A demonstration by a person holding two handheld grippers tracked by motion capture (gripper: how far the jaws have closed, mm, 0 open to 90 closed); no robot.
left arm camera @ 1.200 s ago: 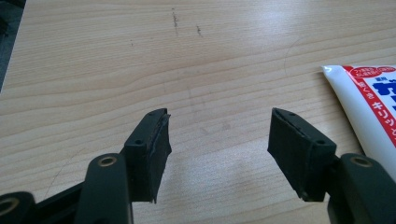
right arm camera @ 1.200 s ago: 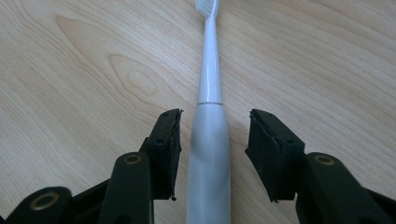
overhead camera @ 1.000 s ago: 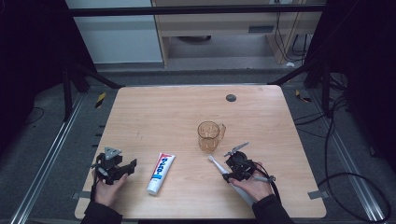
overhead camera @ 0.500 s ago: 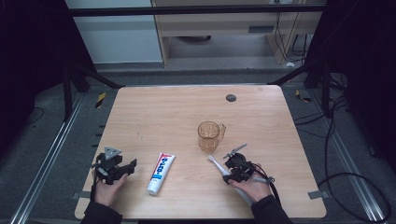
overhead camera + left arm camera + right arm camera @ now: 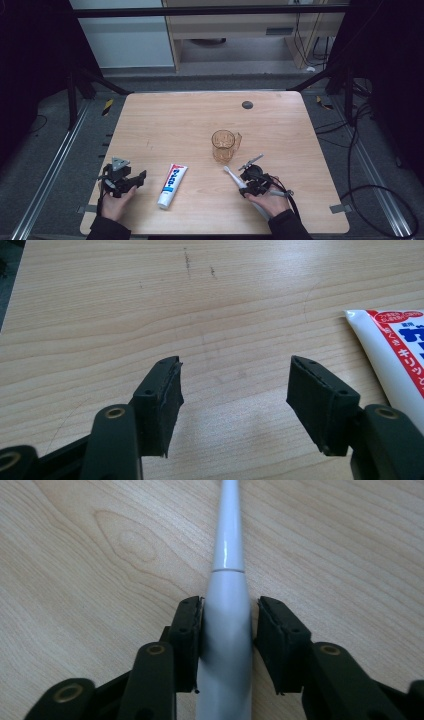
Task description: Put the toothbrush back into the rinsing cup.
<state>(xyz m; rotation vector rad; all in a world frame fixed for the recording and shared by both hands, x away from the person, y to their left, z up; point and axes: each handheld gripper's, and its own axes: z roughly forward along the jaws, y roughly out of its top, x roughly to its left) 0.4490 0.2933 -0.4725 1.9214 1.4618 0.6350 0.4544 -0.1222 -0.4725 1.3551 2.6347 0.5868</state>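
A light wooden table (image 5: 160, 125) is seen from above. A small dark round disc (image 5: 247, 105) is set into its far side. A grey floor (image 5: 45, 150) with metal rails (image 5: 50, 175) surrounds it, and cables (image 5: 360, 150) are strewn at the right. A pale cabinet (image 5: 125, 35) is placed behind.

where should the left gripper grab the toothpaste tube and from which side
Grip the toothpaste tube across its flat middle, coming down from above with one jaw on each long edge. It lies flat on the table, cap end toward the person, so the top is the open way in. The left gripper sits open just left of it, needing only a short shift.
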